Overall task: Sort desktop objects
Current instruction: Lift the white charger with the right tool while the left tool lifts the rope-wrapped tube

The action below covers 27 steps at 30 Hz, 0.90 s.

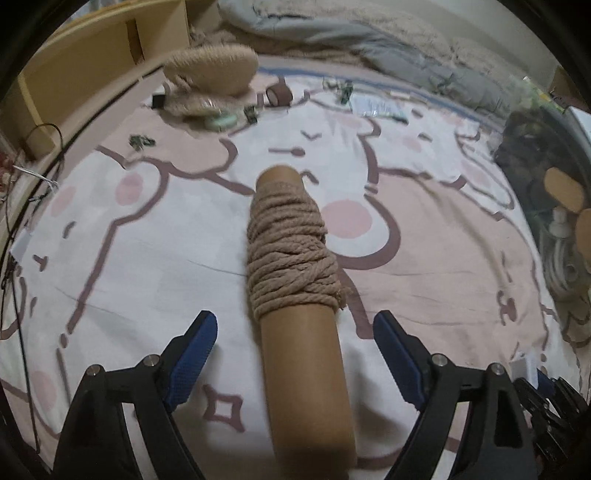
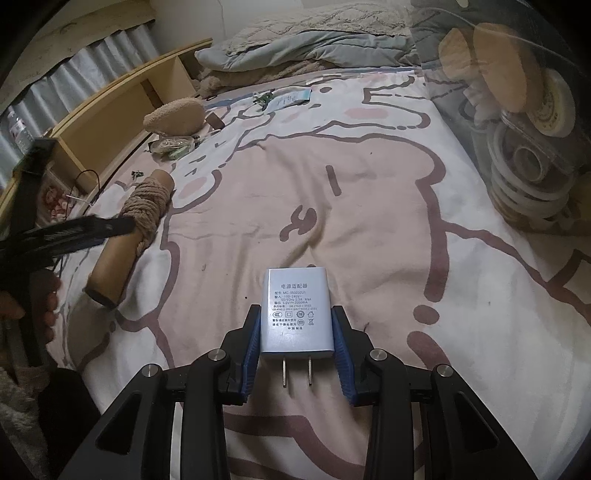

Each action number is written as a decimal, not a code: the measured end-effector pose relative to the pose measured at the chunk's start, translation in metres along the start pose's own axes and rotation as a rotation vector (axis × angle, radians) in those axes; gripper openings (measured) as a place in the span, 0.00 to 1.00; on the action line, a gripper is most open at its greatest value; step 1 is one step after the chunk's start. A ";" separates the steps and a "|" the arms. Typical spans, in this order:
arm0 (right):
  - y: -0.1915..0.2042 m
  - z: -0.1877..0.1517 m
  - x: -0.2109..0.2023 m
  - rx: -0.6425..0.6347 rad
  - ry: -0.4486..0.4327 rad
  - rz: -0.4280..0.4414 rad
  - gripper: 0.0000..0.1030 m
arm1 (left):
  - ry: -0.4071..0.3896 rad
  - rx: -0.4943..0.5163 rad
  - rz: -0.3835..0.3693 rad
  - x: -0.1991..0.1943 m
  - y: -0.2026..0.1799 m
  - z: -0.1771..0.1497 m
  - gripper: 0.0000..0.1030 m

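Note:
A brown cardboard tube wound with beige rope (image 1: 291,251) lies on the cartoon-print bedsheet (image 1: 129,240), pointing away from me. My left gripper (image 1: 295,317) stands open. Its blue pads sit well clear of the tube's near end on both sides, and the tube rests on the sheet. In the right wrist view the same tube (image 2: 110,269) lies at the left with a left finger (image 2: 92,229) across it. My right gripper (image 2: 295,312) is shut on a white power adapter (image 2: 295,291), prongs toward the camera, just above the sheet.
A clear plastic bin (image 2: 528,177) with tape rolls and wooden discs stands at the right edge of the bed. A fuzzy beige slipper (image 1: 214,70), a brown tape roll (image 1: 279,96), binder clips (image 1: 140,142) and a wooden shelf (image 1: 92,55) are at the far left. A grey blanket (image 1: 351,33) lies behind.

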State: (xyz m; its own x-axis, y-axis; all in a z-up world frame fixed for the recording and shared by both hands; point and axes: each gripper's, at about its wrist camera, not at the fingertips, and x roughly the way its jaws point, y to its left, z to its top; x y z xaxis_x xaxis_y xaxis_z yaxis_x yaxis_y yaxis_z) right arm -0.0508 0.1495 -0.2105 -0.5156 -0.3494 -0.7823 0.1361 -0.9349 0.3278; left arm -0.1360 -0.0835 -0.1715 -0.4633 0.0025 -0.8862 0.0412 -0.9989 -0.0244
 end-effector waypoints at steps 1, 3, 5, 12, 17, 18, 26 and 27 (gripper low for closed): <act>0.000 0.001 0.000 0.002 0.003 0.006 0.35 | 0.008 -0.006 0.006 0.006 0.000 0.003 0.84; 0.000 0.002 0.001 0.002 0.004 0.010 0.35 | 0.001 -0.023 0.005 0.010 0.001 0.007 0.84; 0.001 0.002 0.002 0.000 0.003 0.010 0.35 | 0.000 -0.040 -0.008 0.012 0.001 0.012 0.83; 0.001 0.004 0.002 -0.001 0.013 0.020 0.35 | 0.044 -0.061 -0.010 0.020 0.005 0.015 0.52; -0.001 0.004 0.003 0.015 0.017 0.032 0.35 | 0.073 -0.023 0.002 0.021 0.002 0.011 0.53; -0.002 0.004 0.002 0.022 0.013 0.041 0.35 | 0.070 -0.027 0.002 0.022 0.002 0.011 0.52; -0.009 0.010 -0.016 0.081 -0.058 0.083 0.35 | 0.018 -0.080 -0.030 0.014 0.008 0.007 0.48; -0.011 0.010 -0.017 0.089 -0.060 0.087 0.35 | 0.013 -0.080 -0.032 0.012 0.009 0.007 0.48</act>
State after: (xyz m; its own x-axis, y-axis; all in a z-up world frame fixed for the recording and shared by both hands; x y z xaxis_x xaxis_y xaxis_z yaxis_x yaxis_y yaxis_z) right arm -0.0523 0.1660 -0.1953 -0.5551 -0.4218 -0.7169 0.1081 -0.8911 0.4407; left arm -0.1470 -0.0925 -0.1792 -0.4544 0.0359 -0.8901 0.0975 -0.9912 -0.0898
